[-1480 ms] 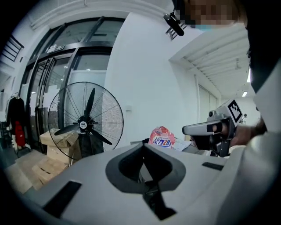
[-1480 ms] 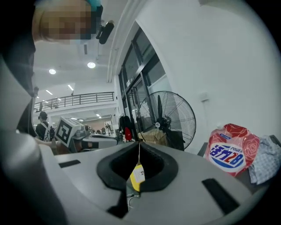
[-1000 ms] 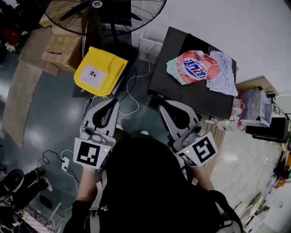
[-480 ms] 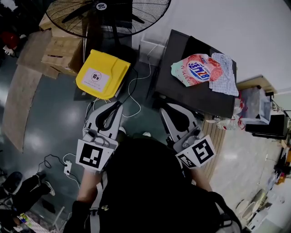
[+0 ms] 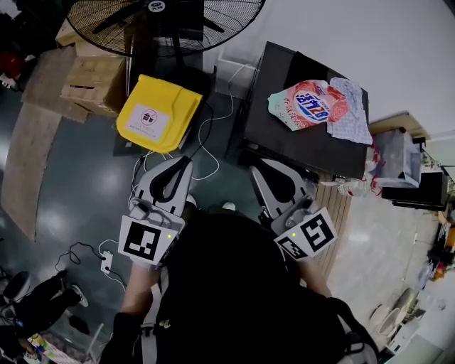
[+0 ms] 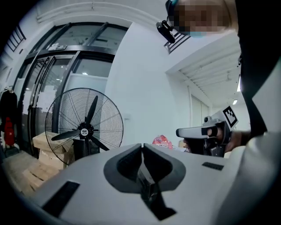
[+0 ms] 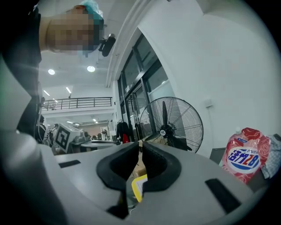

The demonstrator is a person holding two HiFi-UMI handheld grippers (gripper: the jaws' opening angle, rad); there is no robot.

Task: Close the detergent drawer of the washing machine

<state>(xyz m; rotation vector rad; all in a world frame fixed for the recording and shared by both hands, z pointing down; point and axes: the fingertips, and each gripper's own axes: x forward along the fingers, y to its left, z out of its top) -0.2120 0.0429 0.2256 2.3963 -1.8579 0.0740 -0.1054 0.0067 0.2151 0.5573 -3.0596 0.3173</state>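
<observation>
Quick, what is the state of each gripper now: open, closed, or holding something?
Left gripper: closed, holding nothing.
Right gripper: closed, holding nothing.

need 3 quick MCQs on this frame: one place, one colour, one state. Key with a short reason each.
1. The pink detergent pouch lies:
A) in a basket
B) on the dark appliance top
C) on a chair

2. The bag below the fan is:
A) yellow
B) blue
C) green

3. The left gripper has its fingers:
A) wide apart
B) shut on a cable
C) together, nothing between them

Key:
1 B: the head view shows it on that top, beside a cloth.
2 A: it is plainly yellow in the head view.
3 C: the left gripper view shows the fingertips meeting with nothing between them.
</observation>
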